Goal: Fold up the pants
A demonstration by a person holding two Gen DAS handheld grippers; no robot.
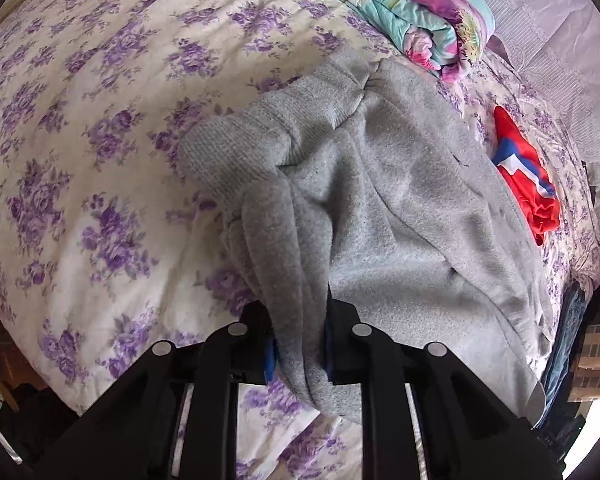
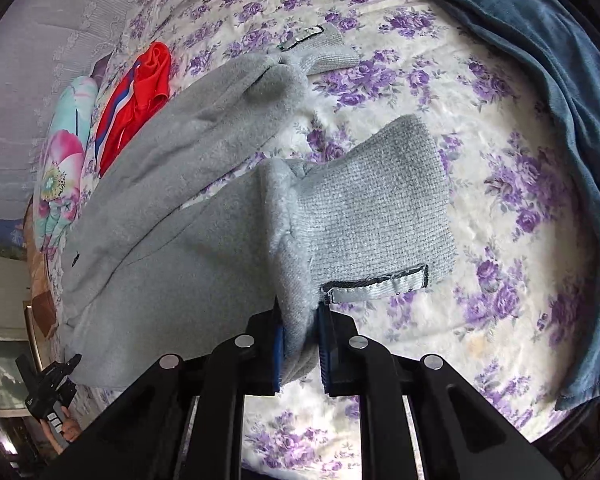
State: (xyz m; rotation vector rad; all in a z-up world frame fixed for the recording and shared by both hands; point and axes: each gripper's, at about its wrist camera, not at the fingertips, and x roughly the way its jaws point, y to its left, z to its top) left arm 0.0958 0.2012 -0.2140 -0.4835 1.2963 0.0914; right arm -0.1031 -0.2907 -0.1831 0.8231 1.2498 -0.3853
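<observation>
Grey pants (image 1: 400, 208) on a floral bed (image 1: 80, 140), pinched by left tongs (image 1: 300, 354) and, near the cuff (image 2: 380, 208), right tongs (image 2: 302, 348). Likely grasped for folding; next, lift both ends evenly.

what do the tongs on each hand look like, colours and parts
Both the left tongs and right tongs look alike: matte black angular linkage arms with round silver pivot pins, and blue pads lining the inner faces of the fingers. No cables, markings or sleeves show.
</observation>
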